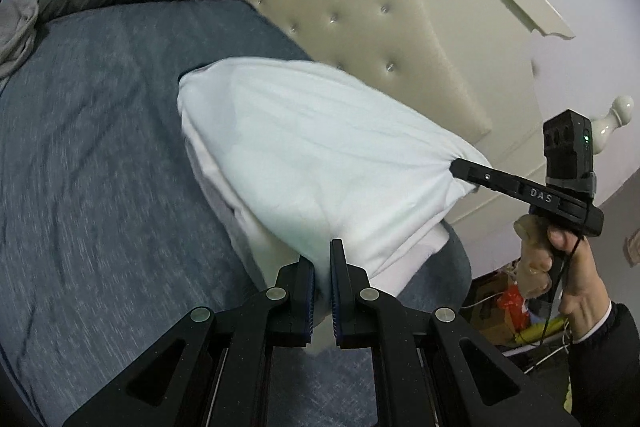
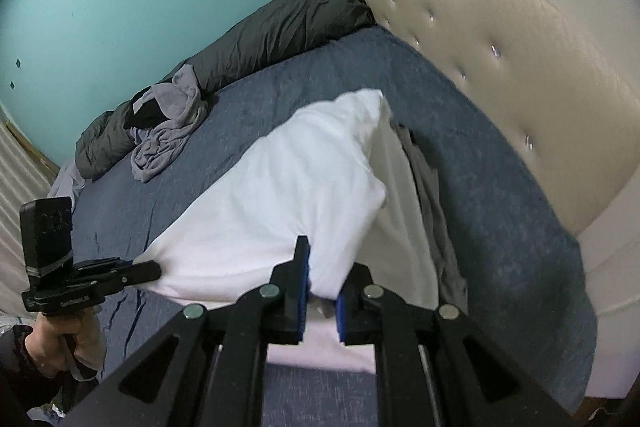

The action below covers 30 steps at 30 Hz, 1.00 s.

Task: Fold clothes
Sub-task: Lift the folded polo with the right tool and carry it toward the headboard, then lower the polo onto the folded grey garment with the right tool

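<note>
While the white garment (image 1: 312,155) hangs stretched above the blue bedspread (image 1: 100,147), each pair of tongs grips one edge of it. The left gripper (image 1: 322,263) has its jaws nearly closed on the near hem, cloth pinched between the blue pads. The right gripper (image 2: 322,267) is likewise clamped on white fabric (a fold bunches between its fingers). A dark duvet (image 2: 280,27) and a crumpled grey garment (image 2: 168,131) lie at the far side of the bed, beside the tufted cream headboard (image 2: 500,47).
</note>
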Each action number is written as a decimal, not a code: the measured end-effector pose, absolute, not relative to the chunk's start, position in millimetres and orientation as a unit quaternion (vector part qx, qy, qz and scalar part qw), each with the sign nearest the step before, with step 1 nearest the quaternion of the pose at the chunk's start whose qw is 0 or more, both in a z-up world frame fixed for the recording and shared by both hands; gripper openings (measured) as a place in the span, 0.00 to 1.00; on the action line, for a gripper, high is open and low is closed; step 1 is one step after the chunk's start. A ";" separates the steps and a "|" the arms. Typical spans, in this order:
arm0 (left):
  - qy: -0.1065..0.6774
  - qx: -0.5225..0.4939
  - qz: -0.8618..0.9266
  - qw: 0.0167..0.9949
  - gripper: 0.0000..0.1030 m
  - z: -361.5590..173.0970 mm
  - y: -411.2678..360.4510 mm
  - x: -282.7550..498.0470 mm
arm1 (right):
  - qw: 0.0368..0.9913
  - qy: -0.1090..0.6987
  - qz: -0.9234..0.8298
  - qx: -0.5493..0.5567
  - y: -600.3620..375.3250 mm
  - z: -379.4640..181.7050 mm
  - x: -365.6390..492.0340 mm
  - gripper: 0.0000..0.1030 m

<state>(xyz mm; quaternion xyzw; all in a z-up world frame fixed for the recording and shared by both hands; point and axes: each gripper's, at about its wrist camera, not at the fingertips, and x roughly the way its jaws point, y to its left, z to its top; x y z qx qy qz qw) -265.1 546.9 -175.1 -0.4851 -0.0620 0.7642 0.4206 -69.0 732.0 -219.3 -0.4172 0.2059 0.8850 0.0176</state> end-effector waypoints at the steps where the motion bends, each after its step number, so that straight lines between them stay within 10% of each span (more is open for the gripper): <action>1: -0.067 -0.488 0.763 0.420 0.06 -177.5 545.2 -263.2 | 0.019 0.211 0.883 -0.418 733.9 -222.6 -66.6 0.10; 25: -0.093 -0.527 0.729 0.426 0.06 -213.6 539.0 -243.6 | 0.016 0.307 0.850 -0.428 756.9 -276.8 -26.3 0.10; 30: -0.095 -0.520 0.744 0.409 0.16 -206.9 527.6 -247.4 | 0.049 0.321 0.844 -0.427 765.9 -281.2 -21.1 0.27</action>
